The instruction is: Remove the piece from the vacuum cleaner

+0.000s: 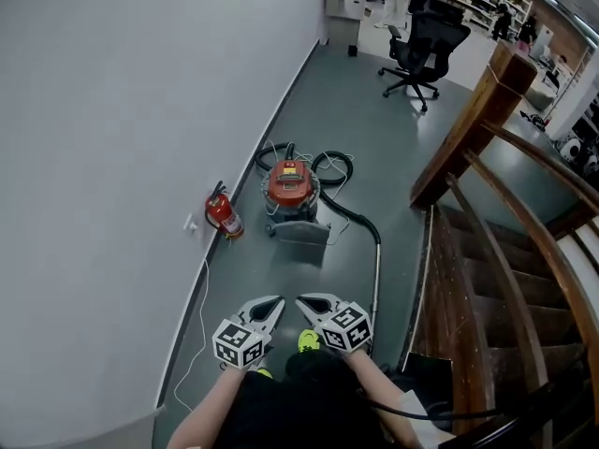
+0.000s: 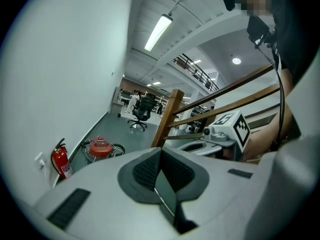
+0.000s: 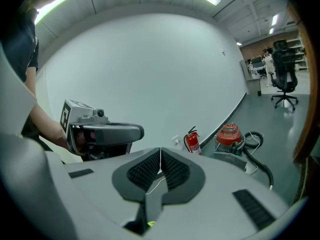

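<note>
A red-topped canister vacuum cleaner (image 1: pixel 291 191) stands on the grey floor by the wall, some way ahead of both grippers. Its black hose (image 1: pixel 332 168) coils behind it and a thin tube (image 1: pixel 376 267) runs back along the floor toward me. The vacuum cleaner (image 2: pixel 100 147) shows small at the left gripper view's lower left, and the vacuum cleaner (image 3: pixel 229 135) sits right of centre in the right gripper view. My left gripper (image 1: pixel 277 303) and right gripper (image 1: pixel 301 302) are held side by side, both shut with nothing between the pads, well short of the machine.
A red fire extinguisher (image 1: pixel 225 215) stands against the white wall (image 1: pixel 140 138) left of the vacuum. A white cable (image 1: pixel 199 321) trails along the wall base. A wooden stair rail (image 1: pixel 487 148) and steps border the right. A black office chair (image 1: pixel 421 45) stands far ahead.
</note>
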Demonstrator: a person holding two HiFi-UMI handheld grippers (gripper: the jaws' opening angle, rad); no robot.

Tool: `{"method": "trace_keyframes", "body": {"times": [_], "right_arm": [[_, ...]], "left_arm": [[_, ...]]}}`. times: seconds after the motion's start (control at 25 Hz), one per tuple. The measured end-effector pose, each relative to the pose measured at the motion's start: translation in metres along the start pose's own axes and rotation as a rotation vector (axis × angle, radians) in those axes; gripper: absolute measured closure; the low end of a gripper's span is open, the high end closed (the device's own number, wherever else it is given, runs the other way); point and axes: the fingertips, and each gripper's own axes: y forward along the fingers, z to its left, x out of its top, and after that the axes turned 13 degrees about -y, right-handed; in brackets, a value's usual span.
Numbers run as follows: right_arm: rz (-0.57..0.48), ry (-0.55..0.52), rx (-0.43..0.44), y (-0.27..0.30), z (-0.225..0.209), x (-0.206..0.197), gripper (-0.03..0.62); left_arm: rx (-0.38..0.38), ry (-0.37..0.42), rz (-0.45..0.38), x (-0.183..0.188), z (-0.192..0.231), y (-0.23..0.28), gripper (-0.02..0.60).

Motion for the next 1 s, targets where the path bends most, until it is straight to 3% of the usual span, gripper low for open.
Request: {"method": "trace_keyframes", "body": {"times": [0.64,1.0], "right_arm": [[0.018,0.026,0.008,-0.005,-0.039,-0.015,0.579],[0.033,0.008,-0.001,0.012,-0.062,-0.003,0.58]], "left_arm": [[0.034,-0.037,0.028,-0.004,0.011,0.035,0.574],[-0.025,-0.023,0.061,0.012,0.027,0.066,0.574]]}}
